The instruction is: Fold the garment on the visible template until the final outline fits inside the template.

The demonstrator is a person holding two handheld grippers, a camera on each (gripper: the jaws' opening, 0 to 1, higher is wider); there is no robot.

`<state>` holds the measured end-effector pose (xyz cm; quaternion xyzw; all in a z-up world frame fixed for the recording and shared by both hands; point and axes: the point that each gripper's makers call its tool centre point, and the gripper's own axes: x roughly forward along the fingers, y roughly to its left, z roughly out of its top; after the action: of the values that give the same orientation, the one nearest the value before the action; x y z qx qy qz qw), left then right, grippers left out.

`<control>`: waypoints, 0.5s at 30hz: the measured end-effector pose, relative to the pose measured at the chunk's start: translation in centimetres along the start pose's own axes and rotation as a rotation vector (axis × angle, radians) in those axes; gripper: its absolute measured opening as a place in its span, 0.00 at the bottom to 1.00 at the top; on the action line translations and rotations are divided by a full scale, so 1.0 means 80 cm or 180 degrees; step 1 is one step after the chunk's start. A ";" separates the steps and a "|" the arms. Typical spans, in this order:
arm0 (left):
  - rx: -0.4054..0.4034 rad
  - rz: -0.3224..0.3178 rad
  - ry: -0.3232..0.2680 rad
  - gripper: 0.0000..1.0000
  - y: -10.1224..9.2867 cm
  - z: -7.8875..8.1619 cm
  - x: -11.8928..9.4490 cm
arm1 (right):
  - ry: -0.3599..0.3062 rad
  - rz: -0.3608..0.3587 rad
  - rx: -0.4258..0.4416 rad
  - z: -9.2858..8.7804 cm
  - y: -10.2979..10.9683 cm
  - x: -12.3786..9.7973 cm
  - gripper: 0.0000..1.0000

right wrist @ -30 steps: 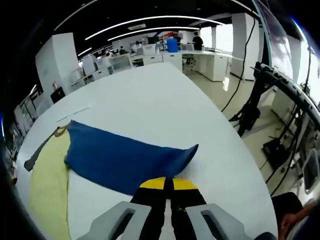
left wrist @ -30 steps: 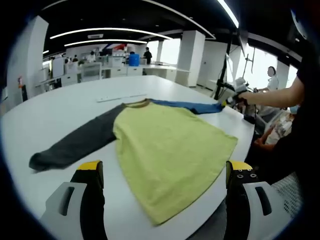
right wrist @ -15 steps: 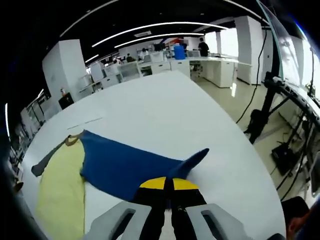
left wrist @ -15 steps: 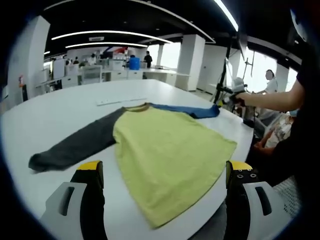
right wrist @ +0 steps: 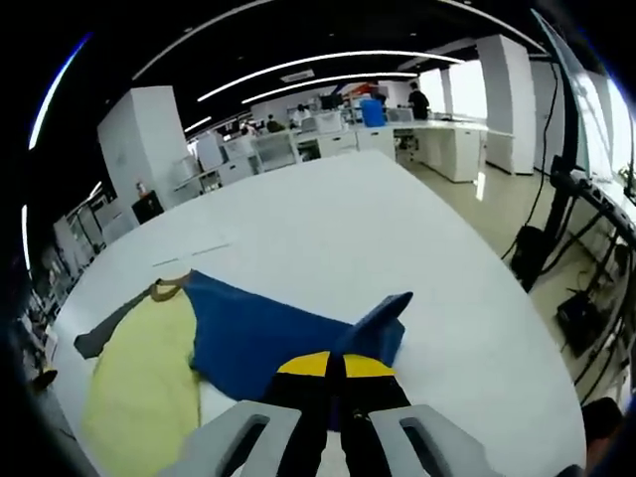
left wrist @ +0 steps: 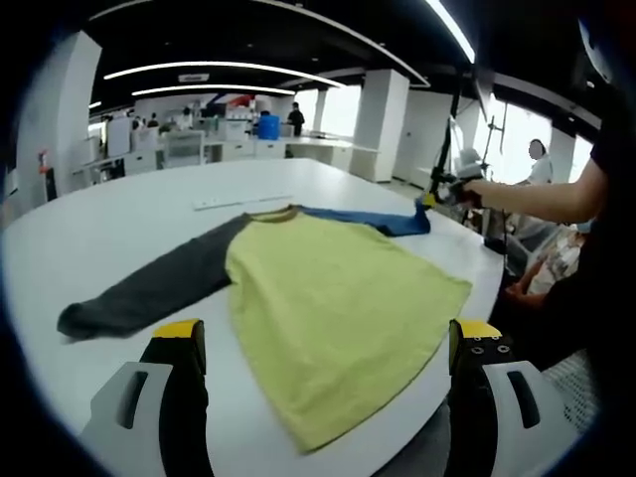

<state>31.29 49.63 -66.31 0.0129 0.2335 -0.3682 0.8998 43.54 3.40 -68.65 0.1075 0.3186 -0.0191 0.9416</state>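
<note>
Currently on my screens, item by item. Table (left wrist: 119,224): white, large, rounded edge. Shirt (left wrist: 328,298): lies flat on the table, yellow-green body, brown collar (left wrist: 273,209). Grey sleeve (left wrist: 149,288): stretched flat toward my left gripper's side. Blue sleeve (right wrist: 268,333): cuff end lifted off the table, rest flat. Left gripper (left wrist: 323,348): jaws spread wide, nothing between them, hovering before the shirt's hem. Right gripper (right wrist: 333,370): jaws pressed together on the blue sleeve's cuff; I also see it in the left gripper view (left wrist: 429,199), at the end of a person's arm (left wrist: 537,194). White strip (left wrist: 241,199): lying on the table beyond the collar. I cannot make out a template outline.
</note>
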 end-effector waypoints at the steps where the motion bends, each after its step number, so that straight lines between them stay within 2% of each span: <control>1: 0.0000 -0.0003 0.0004 0.99 0.000 0.000 0.000 | -0.0003 0.0011 -0.0008 0.000 0.003 0.001 0.00; 10: 0.0001 -0.0016 0.0004 0.99 -0.004 -0.001 0.000 | -0.0021 0.0172 0.0006 0.003 0.028 0.017 0.00; 15: 0.0011 -0.0028 0.0019 0.99 -0.006 -0.002 0.000 | 0.0020 0.0283 -0.0092 0.001 0.046 0.025 0.00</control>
<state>30.92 49.32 -66.39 0.0145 0.2356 -0.3725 0.8975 45.57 7.07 -69.05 0.1079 0.3167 0.0277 0.9420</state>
